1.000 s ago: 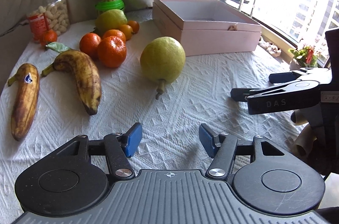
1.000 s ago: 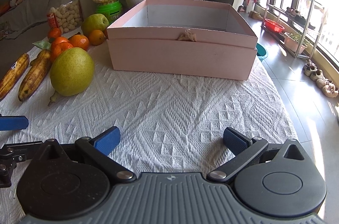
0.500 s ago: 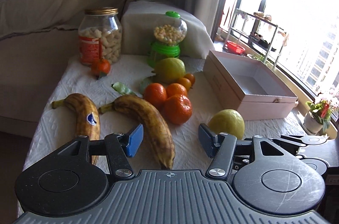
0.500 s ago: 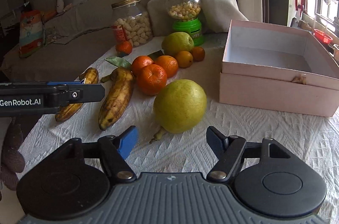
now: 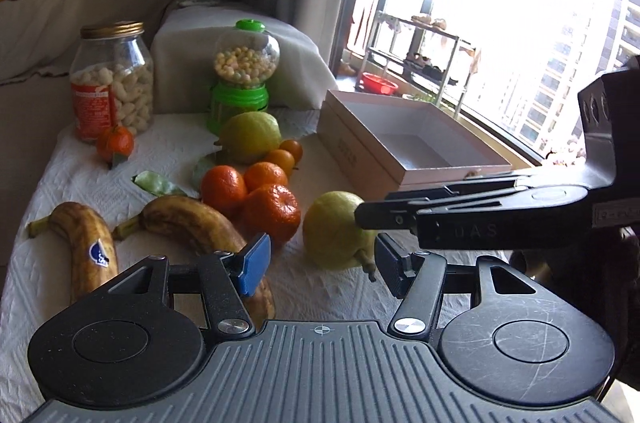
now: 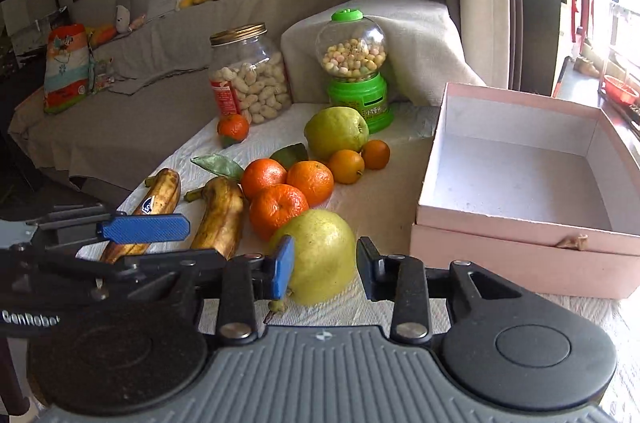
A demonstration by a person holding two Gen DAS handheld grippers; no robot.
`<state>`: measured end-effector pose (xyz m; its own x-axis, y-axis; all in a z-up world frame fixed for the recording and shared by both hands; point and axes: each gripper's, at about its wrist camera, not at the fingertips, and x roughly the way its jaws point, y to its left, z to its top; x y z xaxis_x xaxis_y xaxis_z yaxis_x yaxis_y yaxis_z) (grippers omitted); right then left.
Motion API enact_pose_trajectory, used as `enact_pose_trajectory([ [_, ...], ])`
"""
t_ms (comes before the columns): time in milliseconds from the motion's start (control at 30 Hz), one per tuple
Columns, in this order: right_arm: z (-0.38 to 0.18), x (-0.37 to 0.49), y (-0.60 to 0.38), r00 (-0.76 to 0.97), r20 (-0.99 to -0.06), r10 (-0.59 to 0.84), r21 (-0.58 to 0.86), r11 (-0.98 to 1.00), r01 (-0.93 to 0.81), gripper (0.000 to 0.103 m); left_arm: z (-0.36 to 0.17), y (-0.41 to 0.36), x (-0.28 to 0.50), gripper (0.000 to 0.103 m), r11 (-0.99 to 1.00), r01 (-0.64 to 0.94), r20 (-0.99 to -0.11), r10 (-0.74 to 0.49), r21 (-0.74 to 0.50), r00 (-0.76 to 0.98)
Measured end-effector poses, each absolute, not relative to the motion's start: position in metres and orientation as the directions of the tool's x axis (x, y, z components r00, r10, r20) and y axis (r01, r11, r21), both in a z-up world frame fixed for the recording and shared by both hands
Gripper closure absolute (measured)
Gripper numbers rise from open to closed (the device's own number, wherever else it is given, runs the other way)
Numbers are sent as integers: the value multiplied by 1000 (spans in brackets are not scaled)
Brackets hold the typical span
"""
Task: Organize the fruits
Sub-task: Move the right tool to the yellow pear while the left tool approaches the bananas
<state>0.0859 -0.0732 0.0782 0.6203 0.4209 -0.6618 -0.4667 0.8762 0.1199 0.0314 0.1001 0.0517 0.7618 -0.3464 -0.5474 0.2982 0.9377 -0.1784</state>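
While the left gripper (image 5: 320, 265) hangs with jaws apart and empty above the near banana (image 5: 208, 227), I find the pear (image 6: 320, 255) lying on the cloth (image 6: 380, 307) straight ahead of the right gripper (image 6: 324, 271), stem end toward me. Those jaws have just been closing to a narrow gap (nothing clamped; the pear looks to sit just beyond the pads). The right hand is nearer. The pink box (image 6: 520, 255) stands empty further right.
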Motion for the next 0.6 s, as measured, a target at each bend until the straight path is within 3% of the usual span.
enact_pose_trajectory([
  [300, 77, 122, -55, 587, -674, 449, 135, 855, -500, 69, 35, 70, 34, 42, 918, 385, -597, -363, -96, 715],
  [433, 77, 134, -57, 581, -693, 427, 125, 864, -487, 69, 28, 57, 51, 54, 923, 379, -618, -338, -68, 710],
  [600, 88, 119, -81, 609, -670, 424, 120, 872, -475, 69, 31, 61, 69, 57, 934, 345, -611, -329, -96, 720],
])
